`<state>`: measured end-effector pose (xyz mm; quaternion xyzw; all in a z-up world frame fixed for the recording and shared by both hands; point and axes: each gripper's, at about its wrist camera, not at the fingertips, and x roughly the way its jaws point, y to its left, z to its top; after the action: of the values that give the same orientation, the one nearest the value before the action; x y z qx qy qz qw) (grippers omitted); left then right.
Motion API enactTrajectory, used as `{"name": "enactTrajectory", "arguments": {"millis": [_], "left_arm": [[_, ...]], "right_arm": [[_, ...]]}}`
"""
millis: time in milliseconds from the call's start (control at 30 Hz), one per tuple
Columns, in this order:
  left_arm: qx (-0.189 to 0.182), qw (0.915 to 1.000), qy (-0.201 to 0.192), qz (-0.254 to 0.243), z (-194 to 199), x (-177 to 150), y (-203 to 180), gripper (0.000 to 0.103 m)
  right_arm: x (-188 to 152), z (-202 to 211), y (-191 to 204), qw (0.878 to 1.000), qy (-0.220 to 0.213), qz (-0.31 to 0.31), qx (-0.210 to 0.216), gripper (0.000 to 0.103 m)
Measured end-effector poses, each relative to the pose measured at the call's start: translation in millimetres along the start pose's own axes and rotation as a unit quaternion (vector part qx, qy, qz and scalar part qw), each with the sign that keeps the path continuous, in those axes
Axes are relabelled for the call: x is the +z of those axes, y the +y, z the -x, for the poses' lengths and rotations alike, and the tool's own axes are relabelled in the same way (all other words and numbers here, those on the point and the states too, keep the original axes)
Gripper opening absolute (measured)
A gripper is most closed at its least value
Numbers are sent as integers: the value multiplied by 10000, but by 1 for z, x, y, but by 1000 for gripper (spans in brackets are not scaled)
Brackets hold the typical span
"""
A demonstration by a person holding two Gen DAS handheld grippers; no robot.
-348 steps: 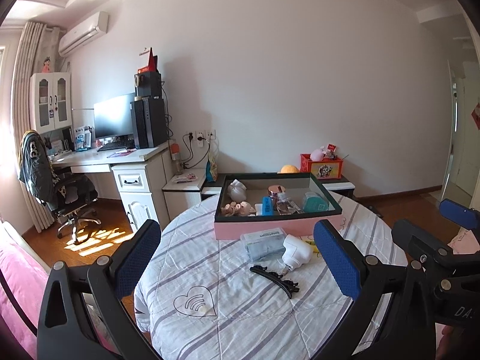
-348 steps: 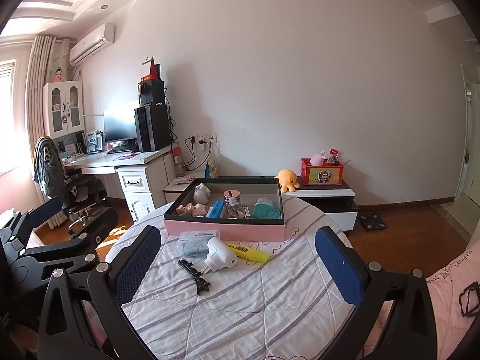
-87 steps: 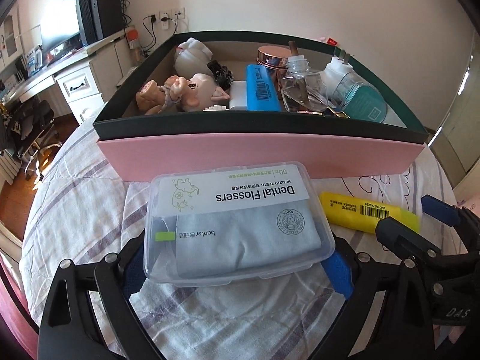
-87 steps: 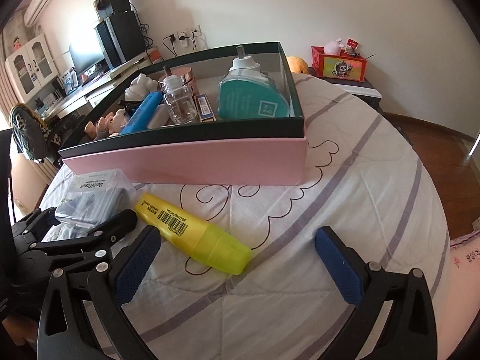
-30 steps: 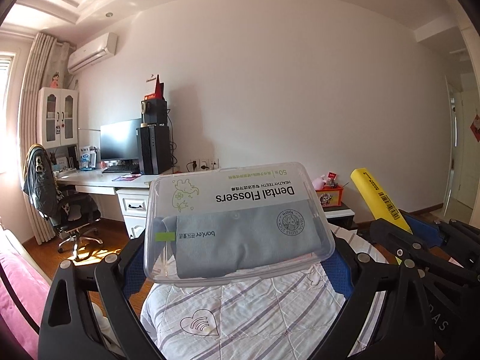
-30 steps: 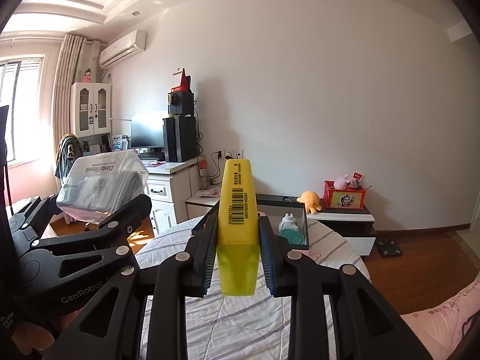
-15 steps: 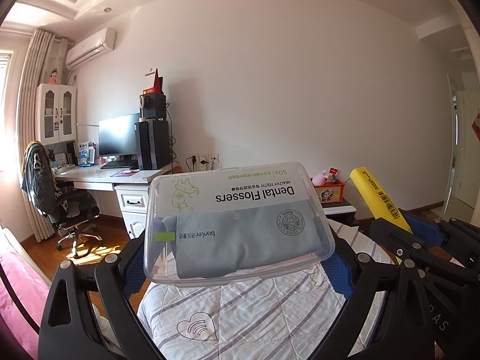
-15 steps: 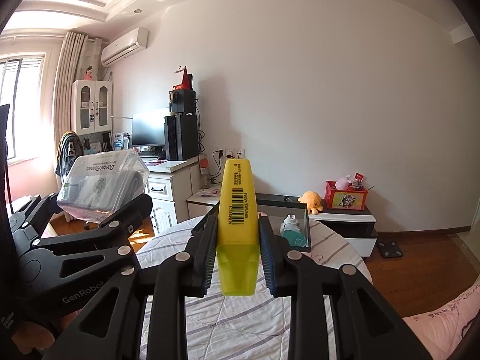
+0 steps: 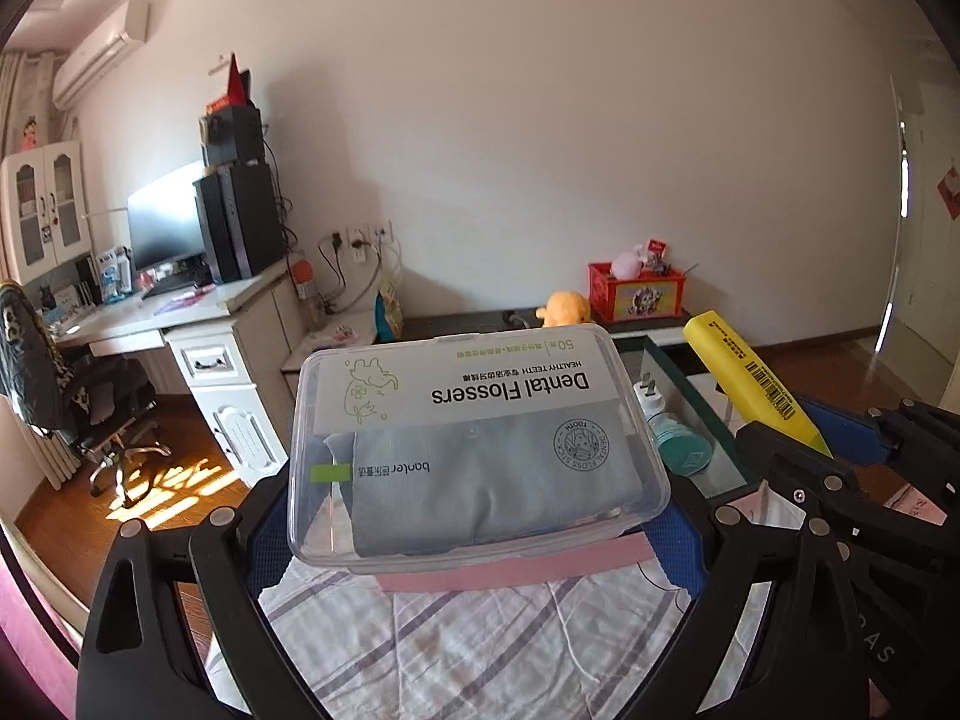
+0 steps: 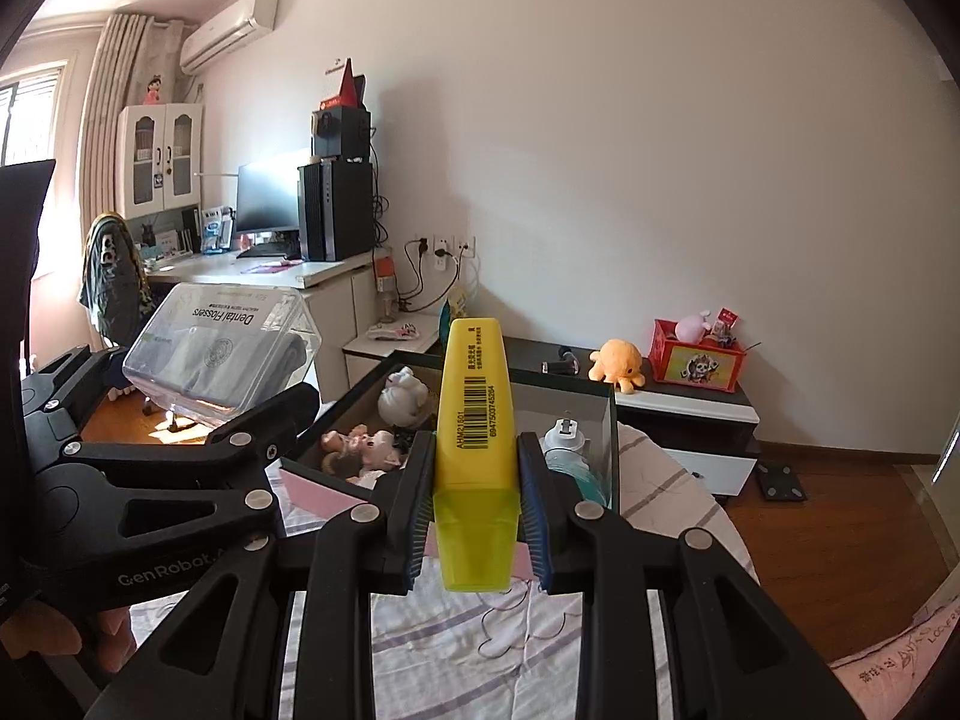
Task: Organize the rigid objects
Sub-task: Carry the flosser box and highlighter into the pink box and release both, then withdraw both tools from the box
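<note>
We hold two of the loose items in the air at once. The dental flosser box [image 9: 474,450], a clear lidded case with a grey pouch inside, sits crosswise in the left gripper [image 9: 474,534], jaws closed on its two short ends. It hangs over the near pink wall of the storage box [image 10: 612,420], roughly level, label facing the camera upside down. The yellow highlighter [image 10: 474,420] stands nearly upright in the right gripper [image 10: 474,516], jaws clamped on its lower body just above the translucent cap, barcode facing us. In the left wrist view the same highlighter [image 9: 756,384] leans over the right-hand part of the box.

Inside the storage box we can make out a white figurine [image 10: 403,397], a pink doll [image 10: 360,444] and a teal bottle with a white plug top [image 10: 564,450]. These are already put away. Some free floor appears to be left between them, though the highlighter hides the middle of the box.

Our judgement: both items are picked and carried to the box, but neither is set down. What is left is to lower each into a free spot and open the jaws. The striped bedspread [image 9: 480,648] shows nothing else loose where we can see it, but the grippers hide much of it, so we cannot rule out further items.
</note>
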<state>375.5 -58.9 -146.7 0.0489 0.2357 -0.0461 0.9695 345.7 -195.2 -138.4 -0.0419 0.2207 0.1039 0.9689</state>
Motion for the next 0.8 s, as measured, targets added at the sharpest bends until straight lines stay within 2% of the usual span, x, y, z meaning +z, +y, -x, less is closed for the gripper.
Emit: {"name": "enactTrajectory", "arguments": {"millis": [167,333,467,600,667,733,800], "left_arm": [[-38,9977,672,16,-83,2,1,96],[25,9942,1071,-33,-132,-3,0,96],[70,9926,1212,-18,-150,-7,3,96],[73,9923,1233,111,-153,-9,8,97],[202,9920,1242,119,-152,-9,10,101],[160,9920,1242,170,-148,-8,13,103],[160,9912,1294,244,-142,-7,18,103]], "right_arm": [[0,-76,-18,9986,495,-119,111,28],[-8,-130,-27,9957,903,-148,162,28],[-15,-149,-31,9940,1076,-152,103,28],[-15,-153,-30,9946,1035,-105,-18,29],[-13,-152,-29,9948,1013,-111,-15,35],[-11,-150,-30,9950,994,-96,-40,40],[-9,-140,-31,9957,912,-166,-16,52]]}}
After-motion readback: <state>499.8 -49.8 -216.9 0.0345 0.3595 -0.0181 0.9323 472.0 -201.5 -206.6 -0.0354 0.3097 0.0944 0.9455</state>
